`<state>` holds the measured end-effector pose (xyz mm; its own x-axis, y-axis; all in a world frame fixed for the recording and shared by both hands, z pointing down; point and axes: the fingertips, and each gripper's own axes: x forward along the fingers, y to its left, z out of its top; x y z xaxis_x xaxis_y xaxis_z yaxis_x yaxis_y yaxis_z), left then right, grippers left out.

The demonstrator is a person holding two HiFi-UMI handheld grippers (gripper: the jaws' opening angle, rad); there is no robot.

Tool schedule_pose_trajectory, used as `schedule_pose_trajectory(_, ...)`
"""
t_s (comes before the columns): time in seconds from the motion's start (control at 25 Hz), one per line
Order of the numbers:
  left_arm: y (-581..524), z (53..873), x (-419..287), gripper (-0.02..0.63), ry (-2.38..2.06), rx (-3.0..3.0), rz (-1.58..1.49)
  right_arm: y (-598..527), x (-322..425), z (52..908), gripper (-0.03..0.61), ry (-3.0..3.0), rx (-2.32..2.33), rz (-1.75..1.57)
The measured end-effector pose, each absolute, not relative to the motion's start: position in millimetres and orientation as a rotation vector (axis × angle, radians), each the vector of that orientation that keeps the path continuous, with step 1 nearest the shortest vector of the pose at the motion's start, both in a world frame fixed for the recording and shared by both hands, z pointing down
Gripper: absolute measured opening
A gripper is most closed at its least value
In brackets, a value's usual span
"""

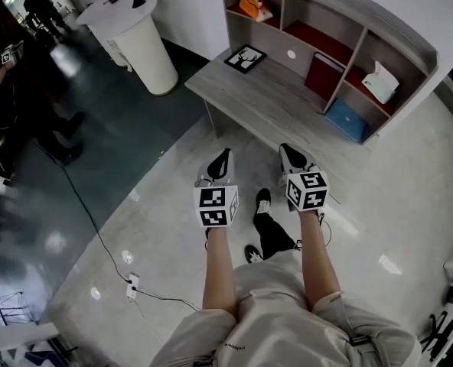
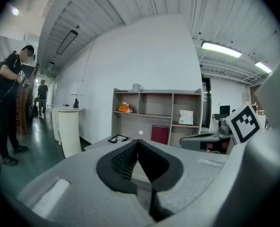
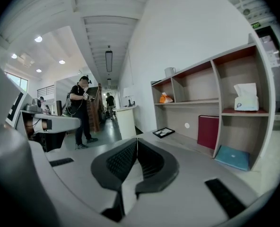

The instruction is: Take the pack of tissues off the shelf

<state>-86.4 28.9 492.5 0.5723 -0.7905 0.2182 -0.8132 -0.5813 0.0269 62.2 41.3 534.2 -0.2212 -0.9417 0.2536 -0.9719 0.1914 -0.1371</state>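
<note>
The tissue pack (image 1: 380, 82) is white, the shelf (image 1: 341, 12) grey wood-grain.

You hold both arms out ahead of you, bare and nearly parallel; your left forearm (image 1: 219, 274) and right forearm (image 1: 319, 260) run side by side, each ending in a gripper that points forward, away from your body. Your left gripper (image 1: 225, 154) has its jaws pressed together with nothing between them; your right gripper (image 1: 286, 148) matches it, jaws together and empty, and reaches slightly further ahead.
</note>
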Motion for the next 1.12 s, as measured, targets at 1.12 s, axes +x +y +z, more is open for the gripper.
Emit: schedule_pose_trajectory(1.12, -285, 474, -25, 0.009, -1.302, 2.786, 0.413, -293, 99, 488, 0.017, -2.412, 1.945, 0.454)
